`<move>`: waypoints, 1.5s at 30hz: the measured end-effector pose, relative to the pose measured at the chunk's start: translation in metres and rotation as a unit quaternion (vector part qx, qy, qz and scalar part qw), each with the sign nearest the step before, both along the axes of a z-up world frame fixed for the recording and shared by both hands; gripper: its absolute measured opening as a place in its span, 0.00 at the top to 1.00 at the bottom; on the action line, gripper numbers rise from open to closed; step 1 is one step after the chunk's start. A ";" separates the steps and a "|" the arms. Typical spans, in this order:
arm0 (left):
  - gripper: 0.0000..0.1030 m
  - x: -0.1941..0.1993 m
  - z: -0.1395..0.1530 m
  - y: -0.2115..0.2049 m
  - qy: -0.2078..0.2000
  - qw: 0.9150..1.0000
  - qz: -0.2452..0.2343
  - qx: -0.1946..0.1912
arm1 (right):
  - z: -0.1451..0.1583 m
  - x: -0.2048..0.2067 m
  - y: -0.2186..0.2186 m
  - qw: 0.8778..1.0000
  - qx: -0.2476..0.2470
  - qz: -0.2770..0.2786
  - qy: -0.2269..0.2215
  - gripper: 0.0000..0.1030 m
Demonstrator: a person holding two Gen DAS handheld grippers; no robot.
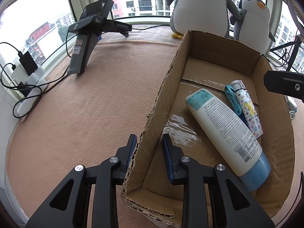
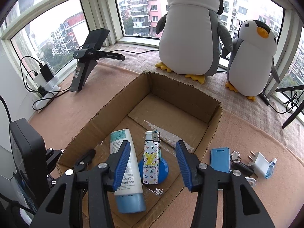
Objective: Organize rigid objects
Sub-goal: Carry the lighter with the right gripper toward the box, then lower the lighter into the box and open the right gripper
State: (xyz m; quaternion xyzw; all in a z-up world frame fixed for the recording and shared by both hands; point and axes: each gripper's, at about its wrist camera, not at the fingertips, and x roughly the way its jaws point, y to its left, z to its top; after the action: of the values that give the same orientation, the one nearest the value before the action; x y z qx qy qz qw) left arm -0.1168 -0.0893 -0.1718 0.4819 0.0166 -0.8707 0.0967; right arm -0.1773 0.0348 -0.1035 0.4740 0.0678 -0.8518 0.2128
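An open cardboard box (image 1: 167, 87) (image 2: 214, 129) lies on the pink cloth. Inside lie a white tube with a blue cap (image 1: 226, 131) (image 2: 125, 171), a patterned lighter (image 1: 248, 110) (image 2: 152, 161) and a blue clip (image 1: 232, 100) (image 2: 163, 169) under the lighter. My left gripper (image 1: 149, 142) straddles the box's left wall, one finger on each side, apparently gripping it. My right gripper (image 2: 153, 153) is open above the lighter and holds nothing. Right of the box lie a blue case (image 2: 220, 159), a black key fob (image 2: 241, 166), a white charger (image 2: 259, 161) and a small blue bottle (image 2: 270, 168).
Two plush penguins (image 2: 191, 28) (image 2: 252, 60) stand at the window behind the box. A black gripper stand (image 1: 85, 43) (image 2: 85, 66) sits at the far left, with a power strip and cables (image 1: 28, 87) near the left edge. A tripod leg (image 2: 292, 112) is at right.
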 end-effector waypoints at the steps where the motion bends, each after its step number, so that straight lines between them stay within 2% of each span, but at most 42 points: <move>1: 0.75 0.000 0.000 0.000 0.000 1.000 0.000 0.000 | 0.000 0.000 0.001 1.000 -0.001 -0.001 0.000 0.56; 13: 0.75 0.000 0.000 0.001 0.000 1.000 0.000 -0.002 | 0.004 0.011 0.027 1.000 -0.016 -0.017 -0.007 0.54; 25: 0.75 0.000 0.000 0.001 0.000 1.000 -0.001 -0.002 | 0.002 0.022 0.091 0.997 -0.031 -0.070 -0.016 0.53; 30: 0.75 0.000 0.001 0.001 0.000 1.000 0.000 -0.004 | -0.006 0.026 0.124 0.994 -0.032 -0.095 -0.030 0.46; 39: 0.75 0.000 0.001 0.001 -0.001 1.000 -0.001 -0.005 | -0.030 0.031 0.175 0.987 -0.035 -0.144 -0.064 0.46; 45: 0.75 0.000 0.001 0.002 -0.001 1.000 -0.001 -0.005 | -0.035 0.020 0.188 0.983 -0.047 -0.166 -0.067 0.46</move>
State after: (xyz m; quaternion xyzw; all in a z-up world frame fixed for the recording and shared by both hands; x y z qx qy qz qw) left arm -0.1168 -0.0877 -0.1709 0.4820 0.0119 -0.8705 0.0985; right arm -0.1570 0.2226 -0.1387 0.5240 -0.0664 -0.8438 0.0948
